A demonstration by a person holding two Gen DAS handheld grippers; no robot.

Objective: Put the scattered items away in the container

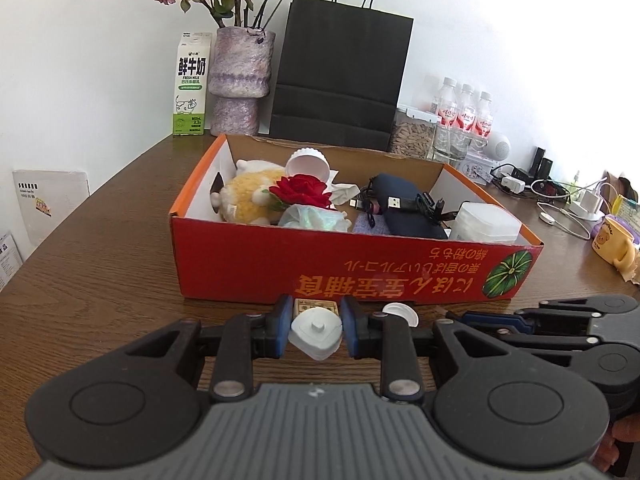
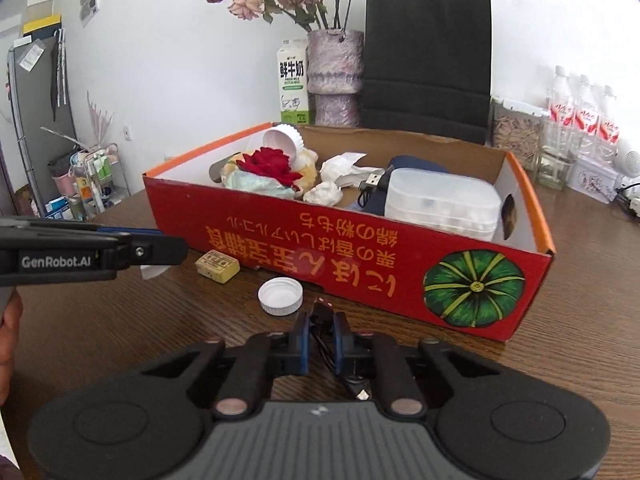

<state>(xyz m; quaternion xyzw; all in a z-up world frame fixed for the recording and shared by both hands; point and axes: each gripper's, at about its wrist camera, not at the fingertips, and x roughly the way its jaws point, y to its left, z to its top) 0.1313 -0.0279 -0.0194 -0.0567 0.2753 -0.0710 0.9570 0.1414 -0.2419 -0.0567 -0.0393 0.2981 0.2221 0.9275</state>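
A brown wooden table stands against a white wall. Bright light falls on the wall. Left of the table is a small rack full of bottles.

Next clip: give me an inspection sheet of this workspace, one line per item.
Surface: brown wooden table.
Job's things: red box holds plush toy, red rose, clear tub; white cap and yellow block lie outside.
Clutter: milk carton, vase, black bag, bottles.
Grippers: left gripper holds white plug-like piece; right gripper shut on black cable.
Cables: chargers at right.
Surroundings: white wall, shelf.
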